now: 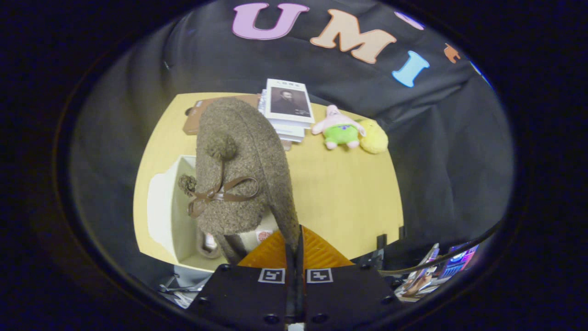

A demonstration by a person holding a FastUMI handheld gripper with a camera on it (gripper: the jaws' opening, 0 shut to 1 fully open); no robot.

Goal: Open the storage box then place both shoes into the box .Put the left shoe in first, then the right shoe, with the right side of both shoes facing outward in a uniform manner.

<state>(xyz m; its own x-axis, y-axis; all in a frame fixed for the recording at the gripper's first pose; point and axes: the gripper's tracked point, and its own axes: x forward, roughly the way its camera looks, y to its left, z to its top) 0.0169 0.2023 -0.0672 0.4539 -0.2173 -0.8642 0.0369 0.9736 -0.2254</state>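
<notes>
A brown woolly shoe (239,170) with pompoms and a thin leather bow hangs toe-up from my gripper (294,243). The fingers are shut on the edge of its collar. Under the shoe stands the open white storage box (177,207) on the yellow table, its lid swung out to the left. Inside the box, low down beneath the held shoe, lies another shoe (209,243), partly hidden. The held shoe covers most of the box's opening.
A stack of books (288,108) and a brown flat case (197,117) lie at the table's far edge. A pink and green plush toy (340,128) and a yellow plush (374,136) sit to the right of the books. Clutter lies beyond the table's near right corner.
</notes>
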